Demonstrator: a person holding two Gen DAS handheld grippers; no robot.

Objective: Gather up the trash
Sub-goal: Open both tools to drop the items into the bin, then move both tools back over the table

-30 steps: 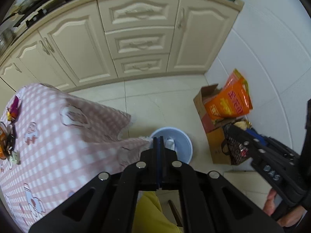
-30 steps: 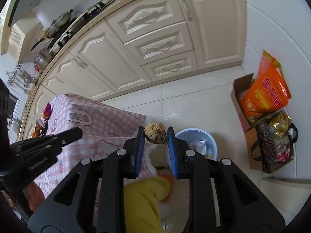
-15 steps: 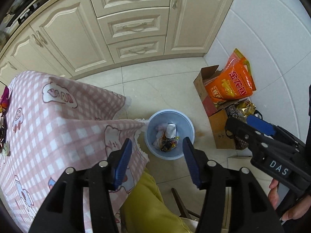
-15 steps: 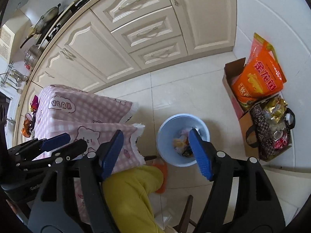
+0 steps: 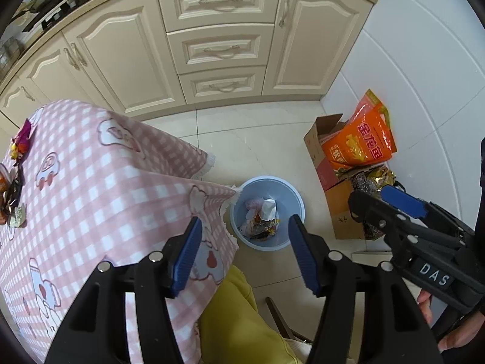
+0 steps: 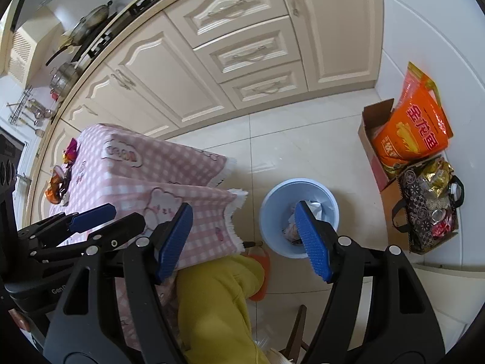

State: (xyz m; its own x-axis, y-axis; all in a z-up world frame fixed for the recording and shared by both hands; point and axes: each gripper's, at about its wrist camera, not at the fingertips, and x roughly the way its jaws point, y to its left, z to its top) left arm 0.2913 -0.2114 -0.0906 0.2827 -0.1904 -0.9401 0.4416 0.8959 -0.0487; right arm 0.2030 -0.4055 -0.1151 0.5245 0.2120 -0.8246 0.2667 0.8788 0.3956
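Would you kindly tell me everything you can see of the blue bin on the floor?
The blue bin is a round, pale blue pail that looks like plastic, standing upright and open on the tiled floor beside the draped pink checked tablecloth. It holds crumpled white paper and coloured wrappers, well below the rim. Nothing visibly touches it.

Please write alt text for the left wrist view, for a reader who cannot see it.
The left gripper, its jaws opening with nothing between them, points down at a blue trash bin holding wrappers on a tiled kitchen floor. A pink checked tablecloth is at left; the right gripper and an orange bag at right.
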